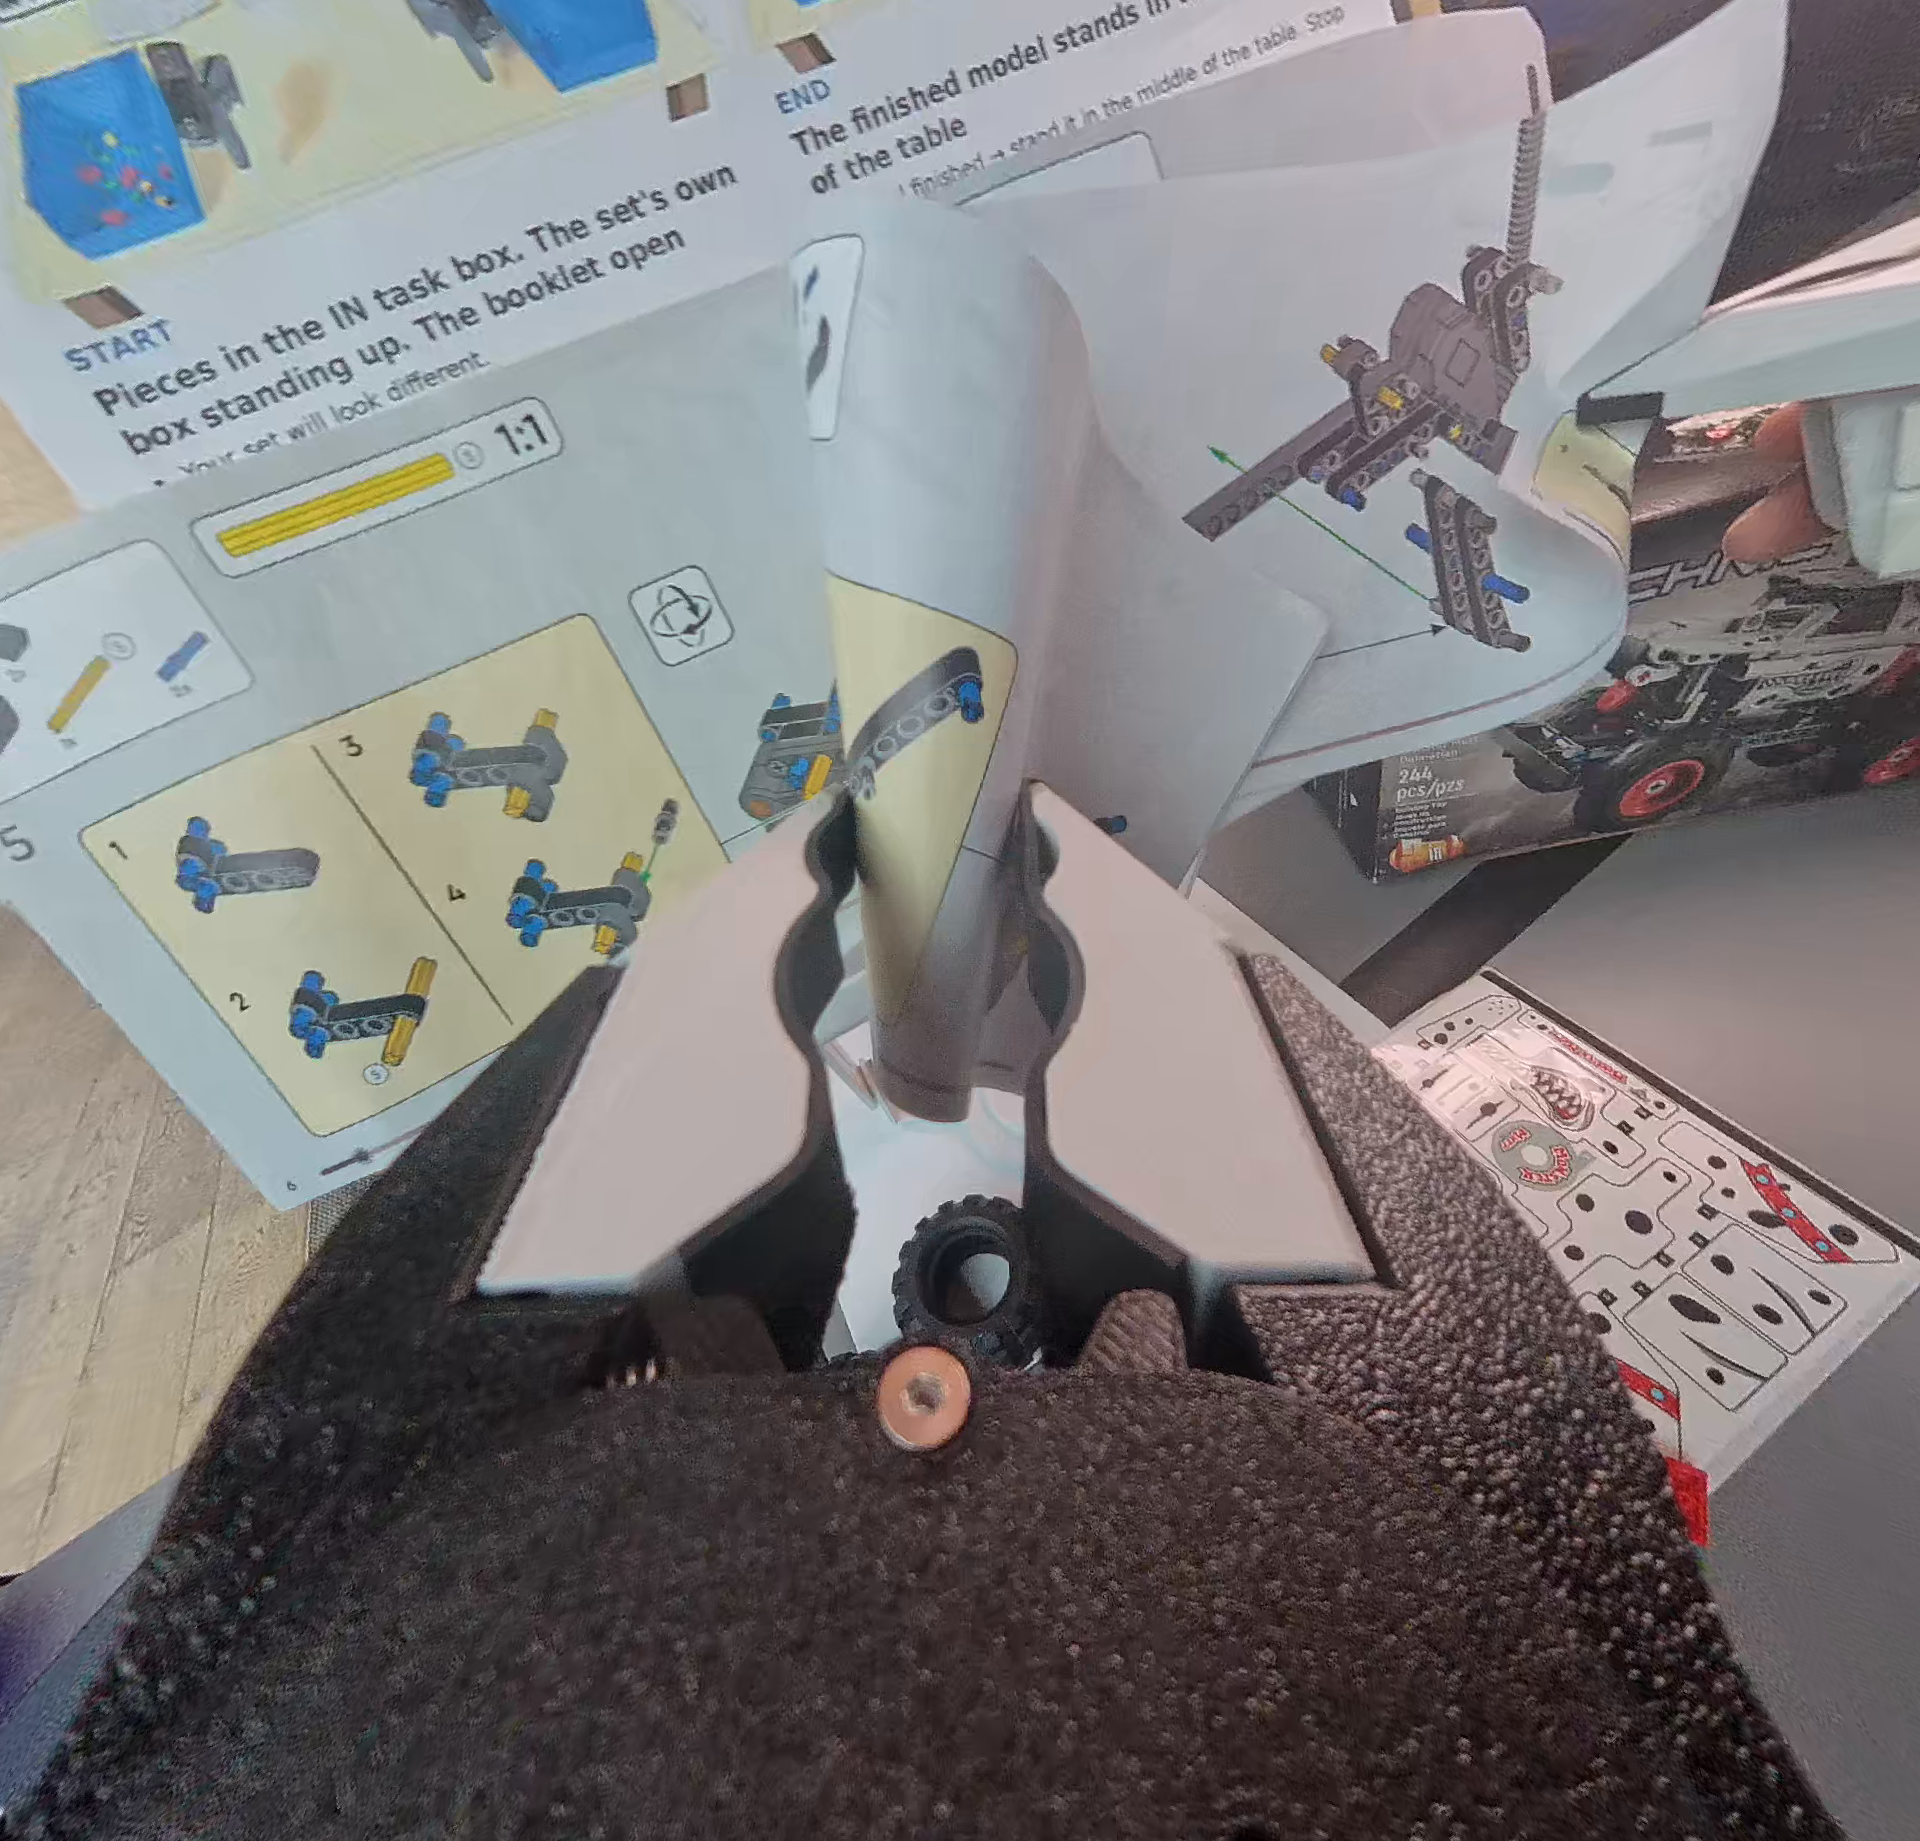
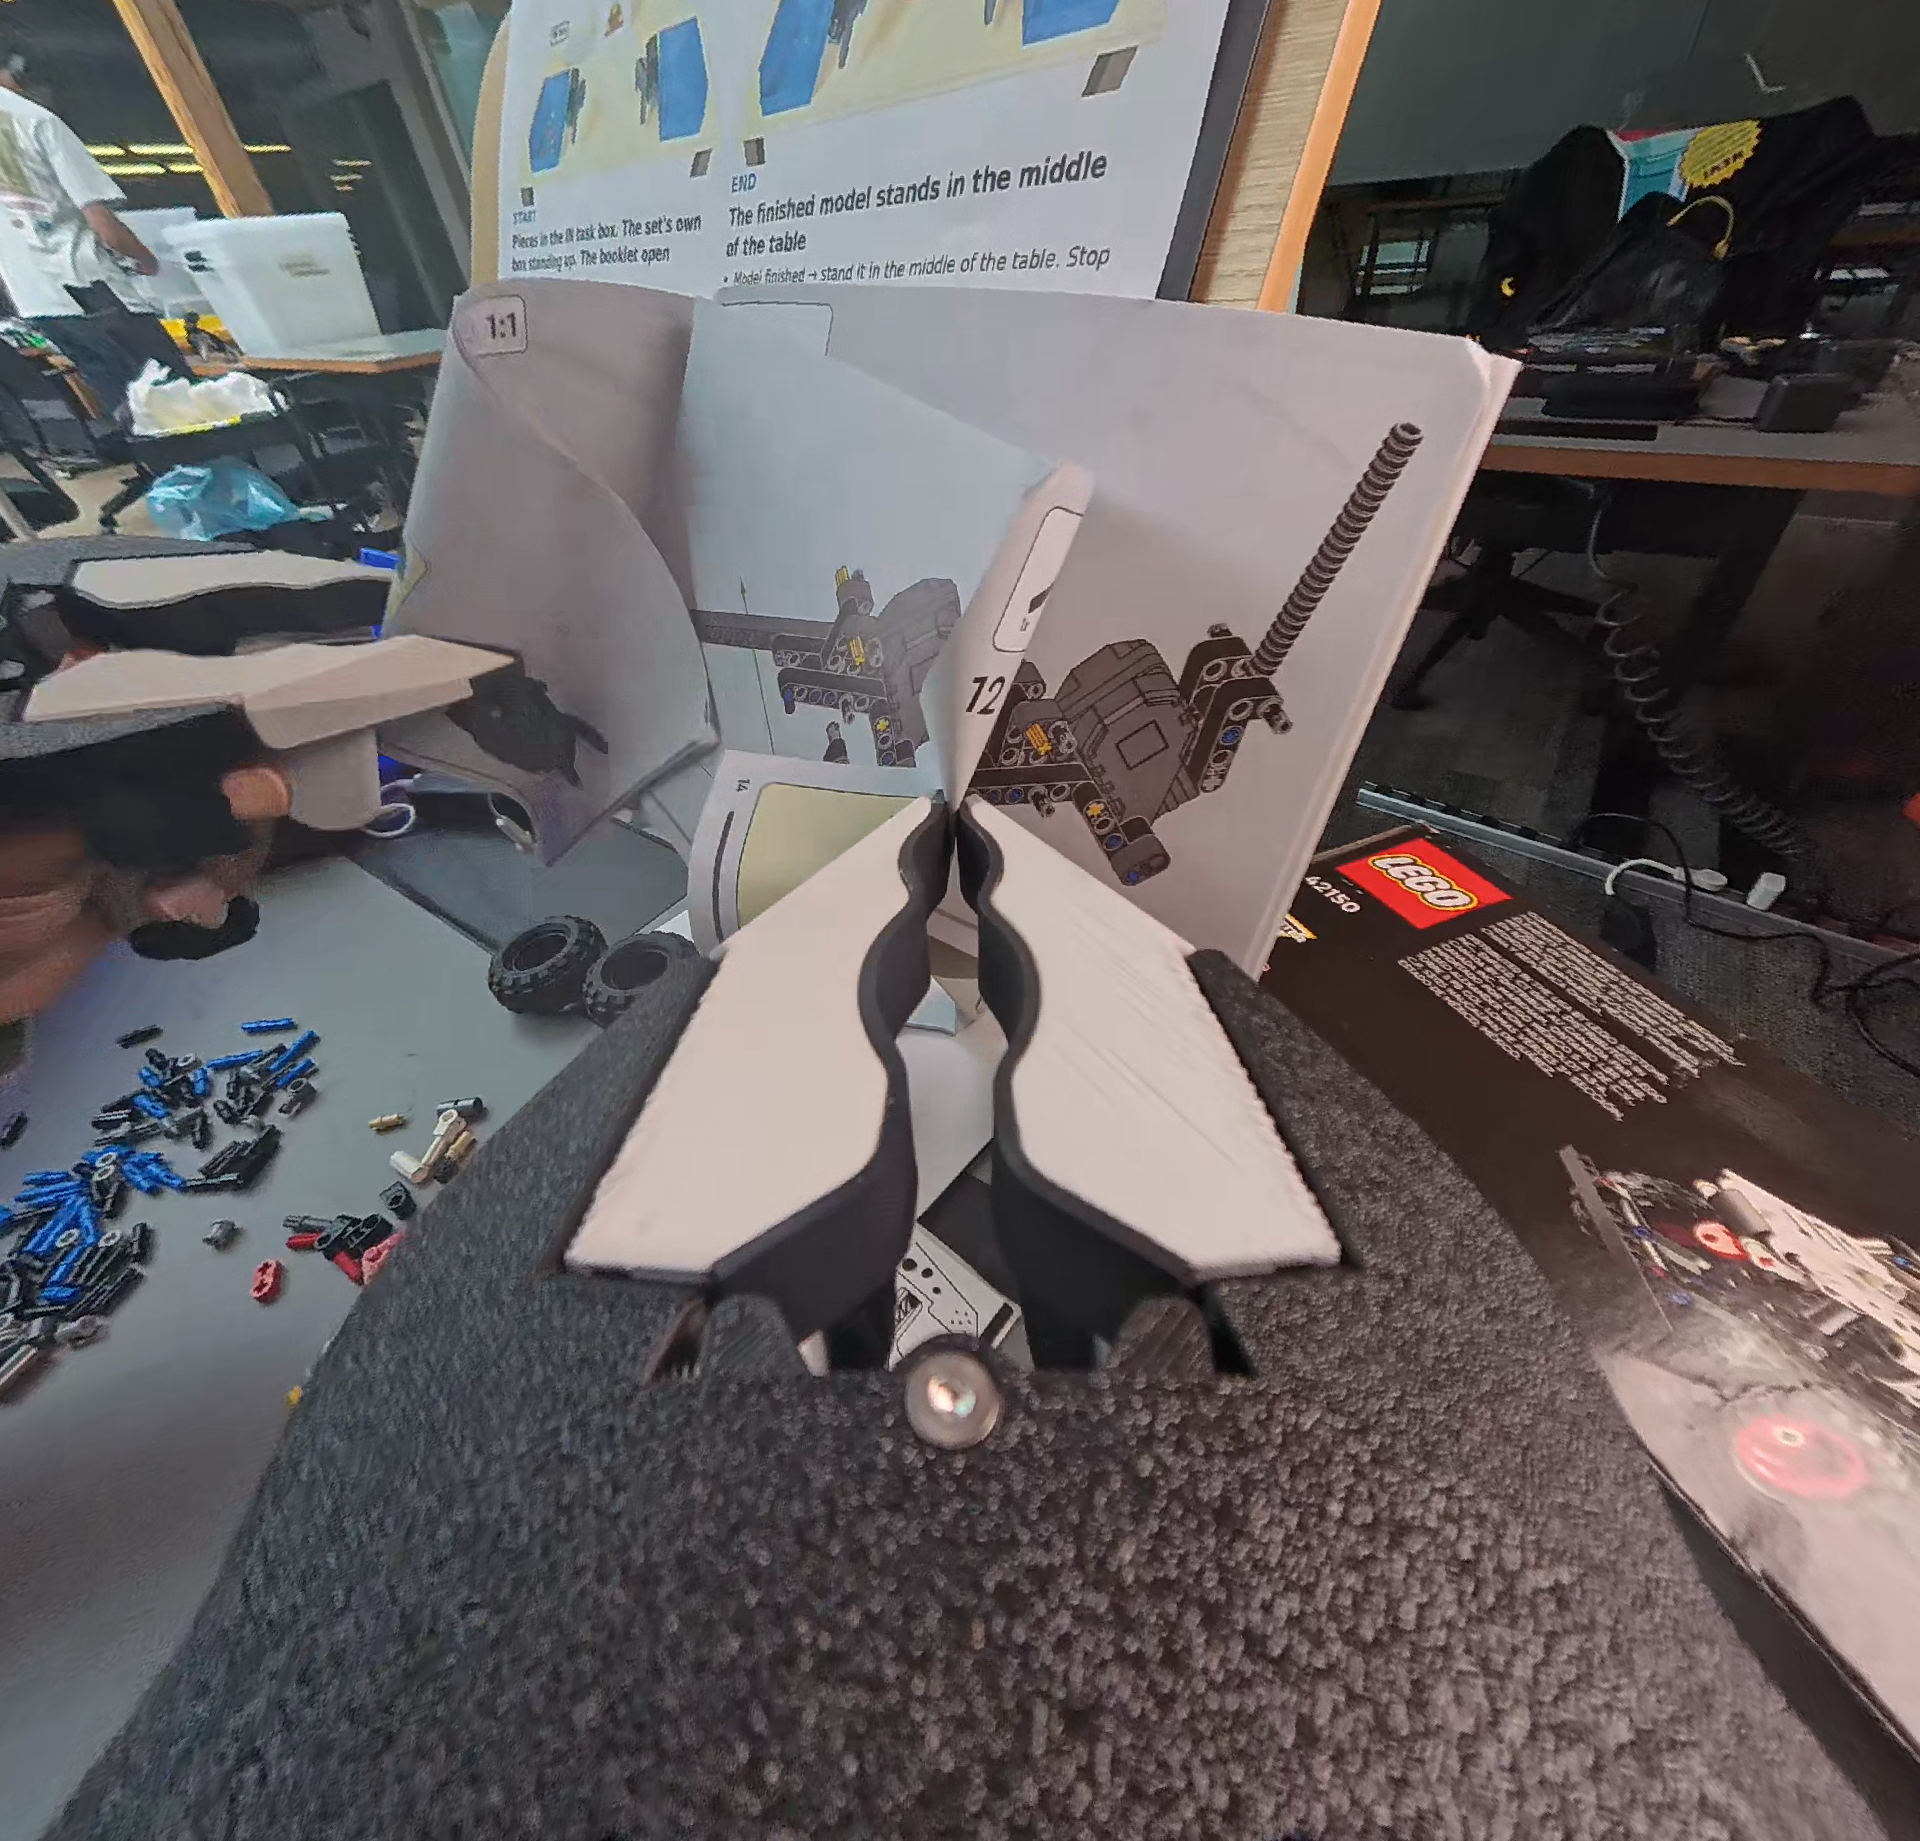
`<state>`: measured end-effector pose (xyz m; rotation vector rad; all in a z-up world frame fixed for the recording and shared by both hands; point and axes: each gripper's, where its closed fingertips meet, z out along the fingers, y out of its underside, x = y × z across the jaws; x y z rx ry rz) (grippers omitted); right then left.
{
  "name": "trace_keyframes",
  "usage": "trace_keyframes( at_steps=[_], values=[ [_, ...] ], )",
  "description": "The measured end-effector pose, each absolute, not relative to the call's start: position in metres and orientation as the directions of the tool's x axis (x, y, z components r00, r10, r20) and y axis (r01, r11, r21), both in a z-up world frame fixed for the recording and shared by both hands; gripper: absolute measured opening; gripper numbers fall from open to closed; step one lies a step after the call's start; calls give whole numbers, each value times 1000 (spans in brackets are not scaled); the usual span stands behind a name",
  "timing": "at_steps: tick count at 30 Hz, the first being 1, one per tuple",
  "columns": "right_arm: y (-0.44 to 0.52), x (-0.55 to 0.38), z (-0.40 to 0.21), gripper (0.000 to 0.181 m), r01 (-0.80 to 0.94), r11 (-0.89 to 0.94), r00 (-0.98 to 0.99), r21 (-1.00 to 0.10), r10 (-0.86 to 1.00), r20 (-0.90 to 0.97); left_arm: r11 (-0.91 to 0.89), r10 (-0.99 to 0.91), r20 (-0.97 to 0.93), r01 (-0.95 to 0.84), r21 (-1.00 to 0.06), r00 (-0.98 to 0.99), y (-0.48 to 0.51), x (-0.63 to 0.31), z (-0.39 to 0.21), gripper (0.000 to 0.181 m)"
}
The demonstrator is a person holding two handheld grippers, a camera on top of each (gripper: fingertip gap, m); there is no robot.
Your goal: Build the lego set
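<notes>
The instruction booklet (image 2: 1195,503) stands open against the poster board. My right gripper (image 2: 951,827) is shut, with its tips pinching the lower edge of one booklet page (image 2: 1003,638). My left gripper (image 1: 935,835) is closed around a curled bundle of booklet pages (image 1: 935,565) that bends over to the left; it also shows in the right wrist view (image 2: 457,648). The open left-hand page (image 1: 364,752) shows small build steps. Loose black, blue and red Lego pieces (image 2: 156,1168) lie on the grey table (image 2: 416,939).
Two black tyres (image 2: 587,970) lie by the booklet's foot, and one tyre (image 1: 961,1272) lies under my left gripper. The Lego box (image 2: 1558,1064) lies flat on the right. A sticker sheet (image 1: 1662,1199) lies beside it. A task poster (image 2: 883,129) stands behind. A person (image 2: 47,212) stands far left. The left gripper's tips are roughly 20 centimetres from the right gripper's.
</notes>
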<state>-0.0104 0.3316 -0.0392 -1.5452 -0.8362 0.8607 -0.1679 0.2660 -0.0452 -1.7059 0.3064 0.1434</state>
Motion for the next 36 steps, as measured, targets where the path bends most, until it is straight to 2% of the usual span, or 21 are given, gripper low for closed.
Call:
trace_keyframes(
  at_steps=[1, 2, 7, 13, 16, 19, 21, 24, 27, 31, 36],
  values=[
    [331, -10, -39, 0, 59, -124, 476, -991, 876, -81, -125, -112, -233, -246, -961, 966, 266, -176, -41, 28],
    [331, -10, -40, 0, 62, -121, 468, -991, 880, -78, -123, -107, -184, -196, -973, 977, 265, -184, -38, 25],
    [332, -9, -42, 1, 82, -107, 440, -991, 896, -61, -106, -24, 46, 43, -993, 999, 255, -241, -19, 27],
    [336, -10, -45, 1, 109, -91, 440, -990, 898, -34, -22, 26, 136, 136, -990, 990, 233, -278, 5, 27],
    [336, -10, -44, 1, 110, -90, 438, -990, 898, -33, 18, -45, 173, 174, -985, 984, 223, -274, 12, 33],
    [337, -9, -43, 2, 106, -97, 437, -990, 899, -42, 32, -203, 292, 305, -952, 935, 217, -263, 16, 40],
    [338, -8, -43, 3, 100, -105, 436, -989, 899, -51, 7, -291, 366, 385, -923, 884, 216, -258, 13, 53],
    [337, -7, -41, 3, 87, -118, 429, -989, 901, -70, -25, -406, 369, 394, -919, 836, 213, -244, 7, 72],
    [339, -4, -41, 4, 77, -138, 422, -988, 902, -93, -23, -490, 357, 398, -917, 795, 207, -232, 7, 79],
    [339, -2, -41, 6, 49, -167, 406, -985, 904, -133, -24, -523, 364, 413, -910, 771, 203, -229, 8, 75],
    [340, 2, -38, 7, 2, -203, 389, -979, 902, -187, 24, -501, 288, 346, -938, 816, 200, -230, 9, 68]
  ],
)
